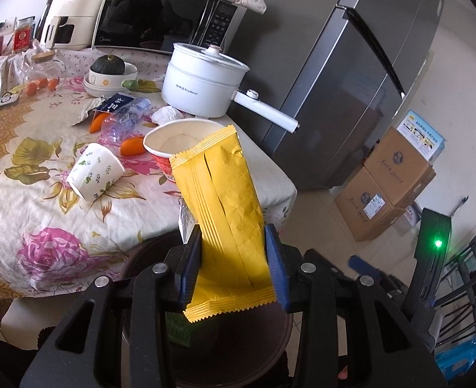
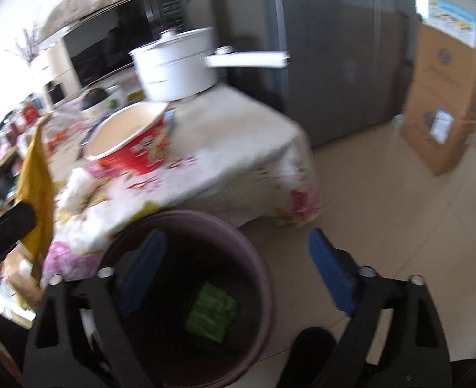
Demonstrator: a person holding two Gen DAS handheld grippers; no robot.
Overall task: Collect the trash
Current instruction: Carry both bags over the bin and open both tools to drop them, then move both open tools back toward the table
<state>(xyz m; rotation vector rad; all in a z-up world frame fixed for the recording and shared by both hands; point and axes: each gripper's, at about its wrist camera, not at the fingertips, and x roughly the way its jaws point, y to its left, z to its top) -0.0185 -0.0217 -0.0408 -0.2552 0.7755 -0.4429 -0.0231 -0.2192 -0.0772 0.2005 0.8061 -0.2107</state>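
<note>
On the floral tablecloth [image 1: 44, 213], at about nine o'clock in the left wrist view, a paper cup [image 1: 94, 171] with a leaf print lies tipped on its side. Toward eleven o'clock a crushed clear plastic bottle [image 1: 126, 119] lies among small orange fruits, with a torn dark wrapper [image 1: 115, 105] just beside it. Near the centre stands an empty red instant-noodle bowl [image 1: 179, 142], and behind it, at twelve o'clock, a white electric pot [image 1: 202, 87] with its handle pointing to the right.

The left gripper [image 1: 233, 260] has its blue pads pressed against both sides of a yellow snack wrapper [image 1: 228, 210], which stands upright between them, above the rim of a dark round bin [image 1: 280, 333] at six o'clock.

In the blurred right wrist view, the same yellow wrapper shows at nine o'clock. The bin [image 2: 186, 223] sits on the floor against the table edge at six o'clock, with a green packet [image 2: 213, 312] lying at its bottom. The right gripper [image 2: 238, 271] hangs over the bin with its jaws spread wide and nothing between them. A cardboard box [image 2: 444, 103] stands at two o'clock beside the grey fridge [image 2: 334, 48].
</note>
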